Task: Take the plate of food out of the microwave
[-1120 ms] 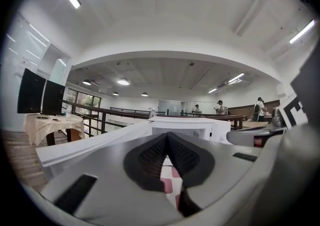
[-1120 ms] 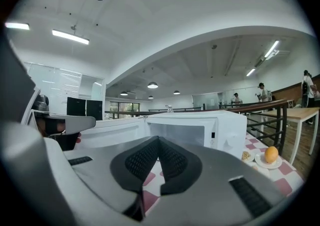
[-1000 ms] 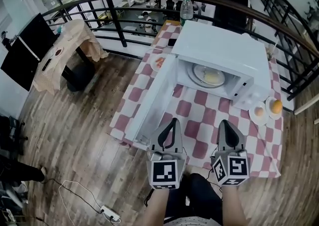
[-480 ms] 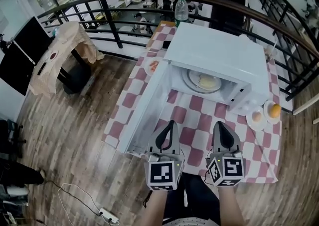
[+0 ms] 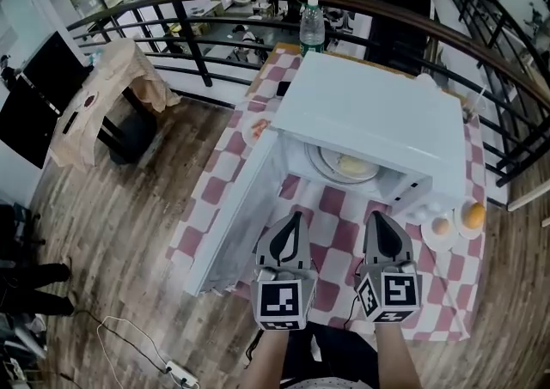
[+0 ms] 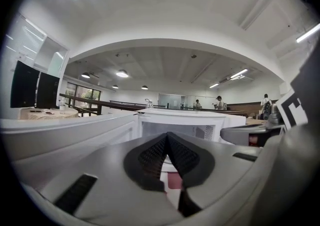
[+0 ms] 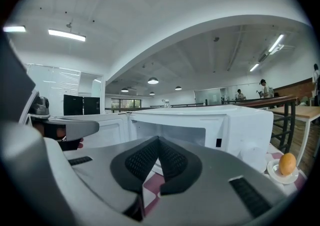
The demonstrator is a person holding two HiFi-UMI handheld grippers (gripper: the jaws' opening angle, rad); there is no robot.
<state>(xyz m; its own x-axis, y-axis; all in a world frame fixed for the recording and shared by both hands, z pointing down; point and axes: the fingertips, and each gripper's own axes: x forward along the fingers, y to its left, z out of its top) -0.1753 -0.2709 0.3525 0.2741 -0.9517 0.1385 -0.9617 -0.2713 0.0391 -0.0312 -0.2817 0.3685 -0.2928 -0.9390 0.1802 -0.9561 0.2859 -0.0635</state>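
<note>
Peeking from open microwave (image 5: 365, 112), plate (image 5: 331, 171) partly hidden by top; food (image 5: 354, 164) indistinct.

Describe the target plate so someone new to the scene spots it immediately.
On the red-and-white checked table stands a white microwave, door open. The plate lies inside its cavity, holding pale yellow food; the two small dishes sit outside, right of the microwave.

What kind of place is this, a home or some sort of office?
Probably a mezzanine in an open office or lab. A curved railing overlooks a furnished lower floor, and a microwave stands on a checked tablecloth above wood flooring.
</note>
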